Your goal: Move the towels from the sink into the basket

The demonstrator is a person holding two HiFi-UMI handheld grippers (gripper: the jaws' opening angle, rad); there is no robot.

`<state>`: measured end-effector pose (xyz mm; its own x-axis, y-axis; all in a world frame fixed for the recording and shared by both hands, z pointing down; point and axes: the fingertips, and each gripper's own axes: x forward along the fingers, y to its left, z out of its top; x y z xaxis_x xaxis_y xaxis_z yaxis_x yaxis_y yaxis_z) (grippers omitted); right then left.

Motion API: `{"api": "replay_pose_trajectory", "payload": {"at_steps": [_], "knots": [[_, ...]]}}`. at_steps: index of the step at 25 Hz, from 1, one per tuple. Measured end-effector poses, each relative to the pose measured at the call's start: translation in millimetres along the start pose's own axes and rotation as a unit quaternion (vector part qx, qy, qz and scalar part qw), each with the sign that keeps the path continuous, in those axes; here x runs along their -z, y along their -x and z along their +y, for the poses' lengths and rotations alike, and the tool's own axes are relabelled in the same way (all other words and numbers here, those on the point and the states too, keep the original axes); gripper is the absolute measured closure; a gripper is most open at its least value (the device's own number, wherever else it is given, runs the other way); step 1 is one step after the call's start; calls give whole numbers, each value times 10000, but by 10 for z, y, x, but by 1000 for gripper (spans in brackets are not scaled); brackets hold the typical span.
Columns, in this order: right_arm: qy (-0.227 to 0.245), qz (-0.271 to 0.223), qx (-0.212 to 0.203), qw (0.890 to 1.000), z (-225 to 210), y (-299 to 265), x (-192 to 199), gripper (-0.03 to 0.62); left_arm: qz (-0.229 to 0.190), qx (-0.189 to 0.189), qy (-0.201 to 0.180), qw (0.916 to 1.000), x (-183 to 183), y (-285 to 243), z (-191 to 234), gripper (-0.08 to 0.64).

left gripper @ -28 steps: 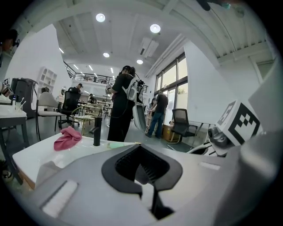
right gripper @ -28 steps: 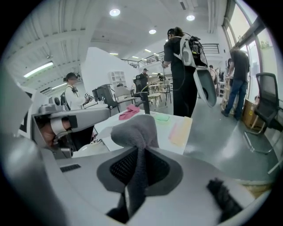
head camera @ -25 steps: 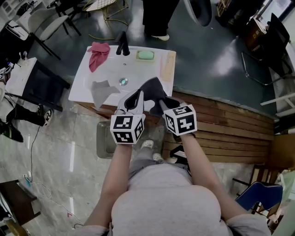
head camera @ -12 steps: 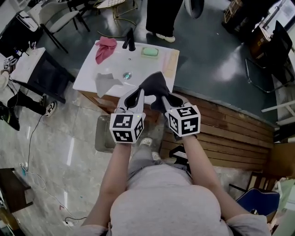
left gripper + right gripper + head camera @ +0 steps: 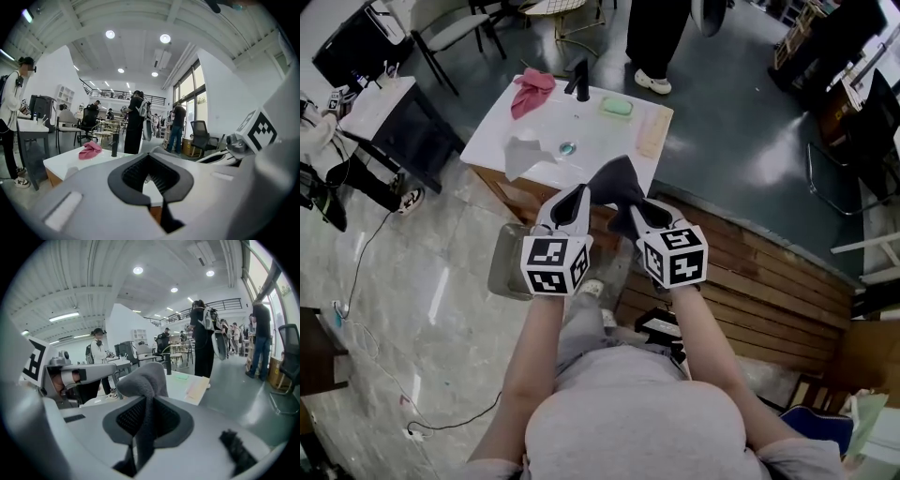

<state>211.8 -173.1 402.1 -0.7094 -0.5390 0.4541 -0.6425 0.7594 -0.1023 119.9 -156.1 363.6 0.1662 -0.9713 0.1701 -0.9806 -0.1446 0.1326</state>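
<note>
**Q:** Towel handling, quick?
**A:** Soft, light, limp cloth. The dark towel [image 5: 614,178] shouldn't slide off ribbed pads, and there's nothing to break. It droops and bunches, so pinch a fold or a bunched edge, not a flat layer. I'd judge one pinch carries the whole thing, though hanging tails could catch on the sink [image 5: 487,155] rim.

**Q:** Where does it sit against the jaws?
**A:** Right gripper [image 5: 630,214]: jaws clamped on it. A band of cloth runs straight down between the pads. A bunched lump sticks out past the tips, and the rest hangs under them. Left gripper [image 5: 572,202]: jaws a narrow gap apart, nothing in the gap. The dark towel is just beside its tips, on the right gripper's side. Can't tell if it touches.

**Q:** Other towels?
**A:** Two, ahead of both jaws and well apart from them. The grey towel [image 5: 522,153] lies in the sink beside the drain [image 5: 567,148]. The pink towel [image 5: 532,91] is farther out, next to the tap [image 5: 579,80]. They look like the same kind of cloth, so same grab: pinch a raised fold.

**Q:** Basket?
**A:** The basket [image 5: 508,267] is on the floor, below the left jaws and back toward the person. The dark towel is about over the near sink edge, not over the basket yet.
</note>
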Motion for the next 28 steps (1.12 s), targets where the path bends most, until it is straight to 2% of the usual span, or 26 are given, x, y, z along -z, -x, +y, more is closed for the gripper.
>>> {"api": "replay_pose_trajectory", "payload": {"at_steps": [12, 28], "knots": [[61, -342, -318, 9989, 274, 12, -20, 534, -71, -468, -2, 9989, 21, 402, 164, 555], [257, -468, -427, 9977, 738, -219, -141, 533, -182, -656, 211, 9975, 27, 718, 621, 555]]}}
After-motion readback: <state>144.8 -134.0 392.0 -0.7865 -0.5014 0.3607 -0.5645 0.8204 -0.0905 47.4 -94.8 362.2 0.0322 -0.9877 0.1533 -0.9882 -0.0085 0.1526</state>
